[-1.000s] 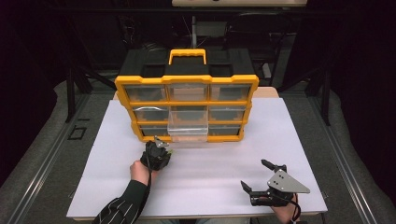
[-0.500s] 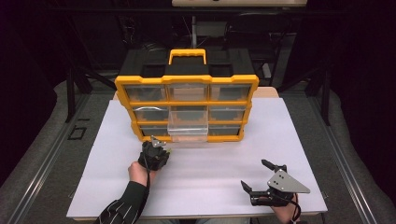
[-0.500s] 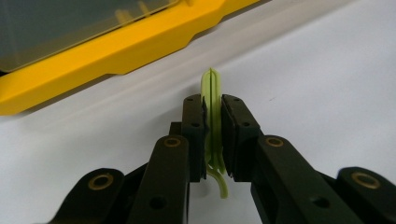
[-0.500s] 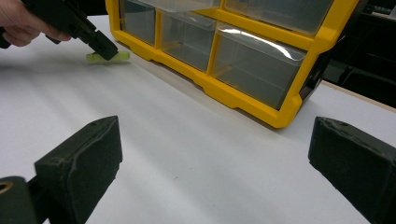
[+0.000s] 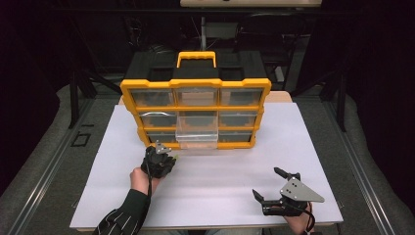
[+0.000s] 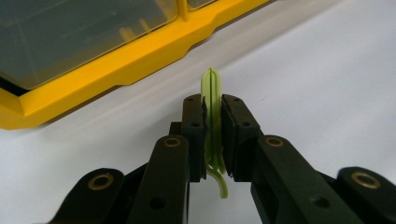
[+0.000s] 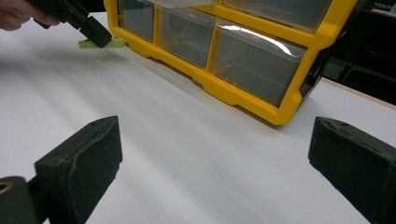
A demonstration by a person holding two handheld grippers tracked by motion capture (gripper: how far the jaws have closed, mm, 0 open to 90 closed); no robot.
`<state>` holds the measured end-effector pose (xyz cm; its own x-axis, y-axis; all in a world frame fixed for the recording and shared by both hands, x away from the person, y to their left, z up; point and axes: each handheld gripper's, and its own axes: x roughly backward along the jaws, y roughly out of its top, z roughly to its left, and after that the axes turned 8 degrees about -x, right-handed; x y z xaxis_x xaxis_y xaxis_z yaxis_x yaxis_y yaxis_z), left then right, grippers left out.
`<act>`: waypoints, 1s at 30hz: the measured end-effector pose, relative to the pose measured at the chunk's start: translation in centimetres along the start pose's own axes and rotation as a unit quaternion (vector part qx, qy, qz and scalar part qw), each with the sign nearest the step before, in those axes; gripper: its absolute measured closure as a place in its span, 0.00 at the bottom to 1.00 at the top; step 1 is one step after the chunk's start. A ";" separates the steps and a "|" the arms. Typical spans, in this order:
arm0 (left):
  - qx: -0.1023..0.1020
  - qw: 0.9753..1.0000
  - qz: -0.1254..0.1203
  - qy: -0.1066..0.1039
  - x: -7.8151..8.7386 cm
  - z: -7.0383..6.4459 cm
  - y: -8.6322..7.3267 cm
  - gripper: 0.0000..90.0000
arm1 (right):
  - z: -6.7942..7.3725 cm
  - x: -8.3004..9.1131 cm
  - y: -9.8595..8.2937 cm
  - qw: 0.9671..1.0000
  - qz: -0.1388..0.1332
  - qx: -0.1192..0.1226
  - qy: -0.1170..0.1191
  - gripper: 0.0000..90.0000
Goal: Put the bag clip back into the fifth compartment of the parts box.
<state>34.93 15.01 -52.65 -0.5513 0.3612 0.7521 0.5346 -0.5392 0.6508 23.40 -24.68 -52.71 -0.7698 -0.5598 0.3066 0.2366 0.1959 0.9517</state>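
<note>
So not much is changed from a second ago: the left gripper (image 5: 159, 161), low and left of centre in the high view, is still held just in front of the organizer (image 5: 195, 115), clamped on a small green clip (image 6: 212, 121). The clip's long axis is pointed toward the open drawer (image 5: 196, 137). The right gripper (image 5: 274, 188) is parked wide open and empty at lower right.

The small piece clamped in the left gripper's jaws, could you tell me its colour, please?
Pale yellow-green; the small piece shows best in the left gripper view.
</note>
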 end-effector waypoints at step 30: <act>-0.043 0.999 -0.002 -0.021 2.4 1.6 0.0 0.90 | 0.0 -0.1 -0.1 1.000 0.004 -0.001 0.000 0.03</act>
<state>34.64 17.12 -50.68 -0.5258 0.3937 0.7540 0.4747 -0.5998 0.6441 23.49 -24.66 -52.80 -0.7683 -0.5575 0.3145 0.2443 0.1988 0.9491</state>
